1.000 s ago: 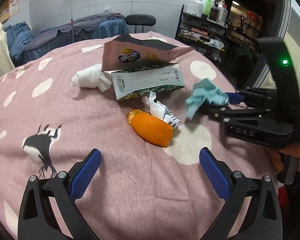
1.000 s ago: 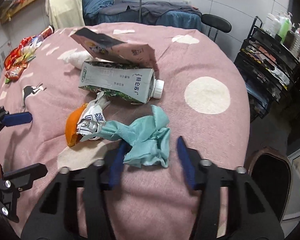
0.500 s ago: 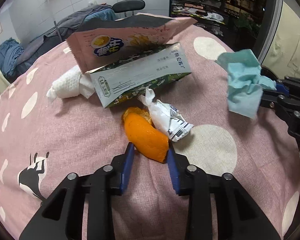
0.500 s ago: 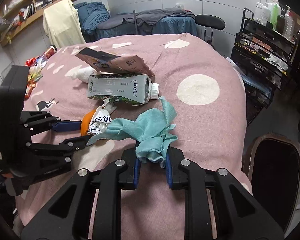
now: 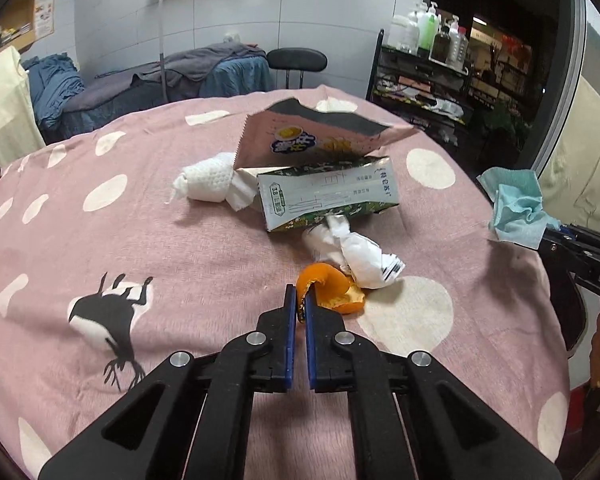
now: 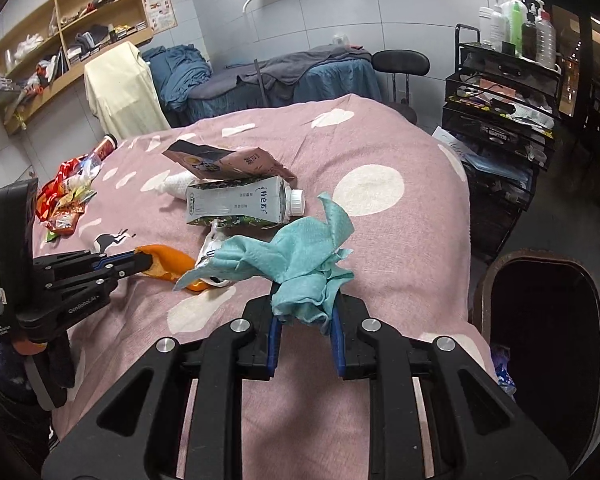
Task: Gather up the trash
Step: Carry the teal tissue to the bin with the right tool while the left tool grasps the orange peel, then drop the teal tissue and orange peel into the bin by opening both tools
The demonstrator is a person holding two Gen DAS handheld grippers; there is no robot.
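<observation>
My left gripper [image 5: 299,295] is shut on the edge of an orange peel [image 5: 332,292], which curls up from the pink dotted tablecloth [image 5: 140,264]; the right wrist view shows the same peel [image 6: 168,262] pinched in that gripper [image 6: 146,258]. My right gripper [image 6: 302,308] is shut on a crumpled teal cloth [image 6: 300,256] and holds it above the table. That cloth [image 5: 516,208] also hangs at the right edge of the left wrist view. Behind the peel lie a crumpled white wrapper [image 5: 360,252], a flattened milk carton [image 5: 328,196], a pink snack bag [image 5: 320,136] and a wadded white tissue [image 5: 208,180].
A dark bin [image 6: 548,344] stands open on the floor by the table's right edge. Red snack wrappers [image 6: 66,200] and a bottle [image 6: 100,152] lie at the table's far left. A black shelf cart [image 6: 500,92], a stool [image 6: 400,60] and draped beds stand behind.
My left gripper closed from wide open onto the orange peel and tipped it up on edge. My right gripper shut on the teal cloth and lifted it off the table toward the right.
</observation>
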